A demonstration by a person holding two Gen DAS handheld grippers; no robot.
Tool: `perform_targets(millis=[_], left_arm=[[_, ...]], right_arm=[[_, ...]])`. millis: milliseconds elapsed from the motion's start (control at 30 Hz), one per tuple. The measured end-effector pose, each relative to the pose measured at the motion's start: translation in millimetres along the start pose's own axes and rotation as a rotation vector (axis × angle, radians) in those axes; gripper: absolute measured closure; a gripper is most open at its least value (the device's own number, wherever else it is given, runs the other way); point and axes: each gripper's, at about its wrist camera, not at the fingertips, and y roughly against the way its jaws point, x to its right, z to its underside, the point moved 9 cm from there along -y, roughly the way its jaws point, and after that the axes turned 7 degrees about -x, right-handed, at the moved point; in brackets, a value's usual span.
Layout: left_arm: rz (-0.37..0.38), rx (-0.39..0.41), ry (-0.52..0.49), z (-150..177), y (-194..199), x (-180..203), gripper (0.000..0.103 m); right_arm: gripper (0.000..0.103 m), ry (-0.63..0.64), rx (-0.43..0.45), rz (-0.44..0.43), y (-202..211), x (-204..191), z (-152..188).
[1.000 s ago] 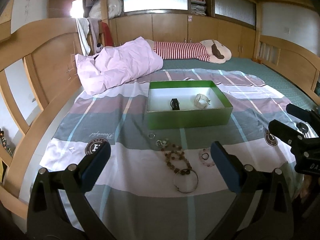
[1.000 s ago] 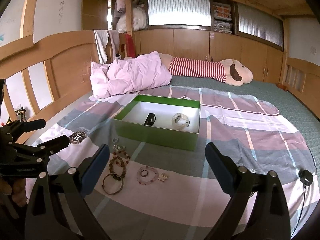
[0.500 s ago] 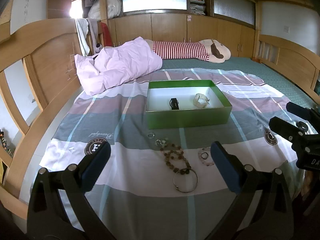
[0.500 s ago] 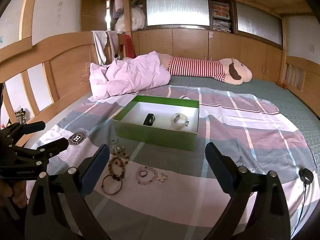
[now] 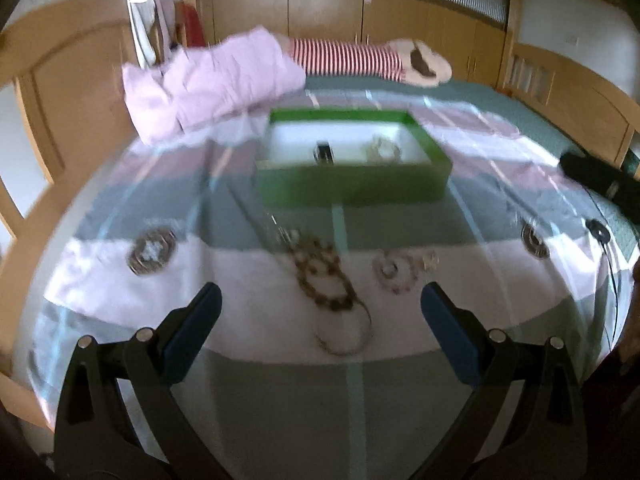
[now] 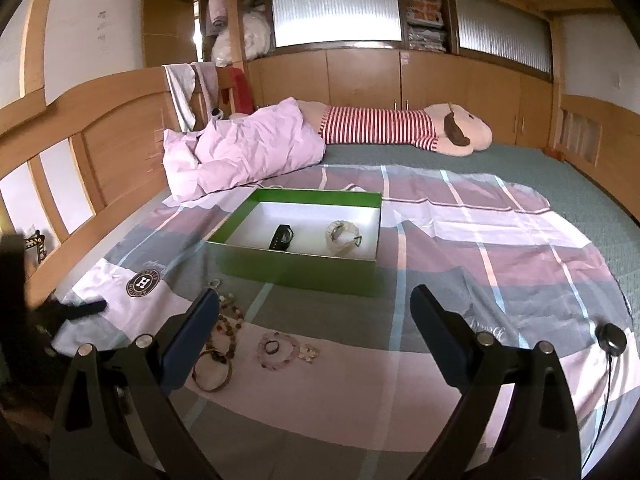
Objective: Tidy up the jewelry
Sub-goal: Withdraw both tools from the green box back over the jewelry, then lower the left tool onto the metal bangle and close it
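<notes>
With both my left tongs [image 5: 318, 306] and right tongs [image 6: 314, 308] released and empty above the bed, I judge I'm between pickups: next I must lower onto the bead bracelet [image 6: 228, 326] and carry it to the green box [image 6: 298, 268].

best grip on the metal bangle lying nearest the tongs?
Pinch the bangle across one stretch of its thin rim, probably the near one, coming straight down. It lies flat on the bedspread, and the beaded bracelet touches its far edge.
</notes>
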Motion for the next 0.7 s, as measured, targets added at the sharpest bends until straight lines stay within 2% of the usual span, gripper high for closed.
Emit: perform_targets(millis=[100, 367, 700], left_arm=[[0.003, -0.055, -0.019, 14, -25, 12, 0.006], [-0.063, -0.144, -0.068, 34, -82, 26, 0.014], [-0.1, -0.208, -0.041, 35, -117, 17, 0.02]], right_arm=[[0.009, -0.003, -0.016, -0.002, -4, 1, 2], [0.009, -0.005, -0.033, -0.012, -9, 3, 2], [0.009, -0.025, -0.031, -0.021, -8, 12, -1]])
